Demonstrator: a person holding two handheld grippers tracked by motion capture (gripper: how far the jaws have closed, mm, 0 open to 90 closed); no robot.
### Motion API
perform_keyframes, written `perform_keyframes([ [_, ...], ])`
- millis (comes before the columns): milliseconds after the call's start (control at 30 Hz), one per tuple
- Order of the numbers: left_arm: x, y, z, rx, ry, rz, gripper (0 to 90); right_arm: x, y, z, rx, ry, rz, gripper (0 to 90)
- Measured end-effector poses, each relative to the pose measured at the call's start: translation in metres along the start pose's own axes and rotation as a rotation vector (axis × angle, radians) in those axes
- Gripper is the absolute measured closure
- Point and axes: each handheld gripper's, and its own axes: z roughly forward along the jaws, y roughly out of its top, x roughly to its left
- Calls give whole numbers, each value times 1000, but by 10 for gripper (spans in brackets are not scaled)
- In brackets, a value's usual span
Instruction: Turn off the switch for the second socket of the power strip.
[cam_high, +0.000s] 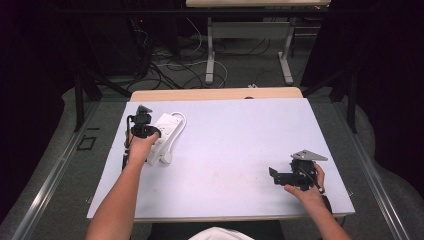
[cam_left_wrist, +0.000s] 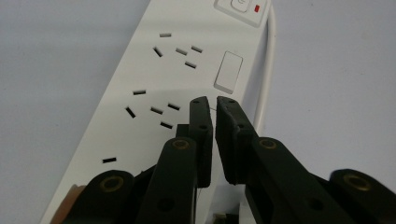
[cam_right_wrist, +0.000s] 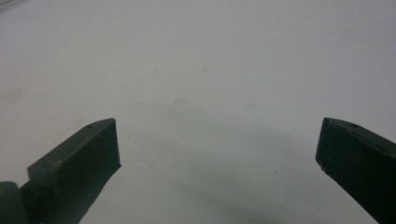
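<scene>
Left hand-held gripper (cam_left_wrist: 214, 105), jaws nearly closed, is hovering over the power strip (cam_left_wrist: 187, 74) near the worktop's (cam_high: 240, 145) left edge, risking nudging it off; right hand-held gripper (cam_right_wrist: 217, 149) is gaping wide.

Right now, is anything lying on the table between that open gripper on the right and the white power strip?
Nothing visible does. The right gripper rests with its jaws wide apart, and the bare table runs to the power strip, where the left gripper hovers, nearly shut.
</scene>
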Motion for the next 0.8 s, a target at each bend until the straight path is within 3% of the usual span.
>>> perform_keyframes([
  [800, 6, -4, 7, 48, 0, -9, 890, 0, 0, 1, 8, 3, -4, 0],
])
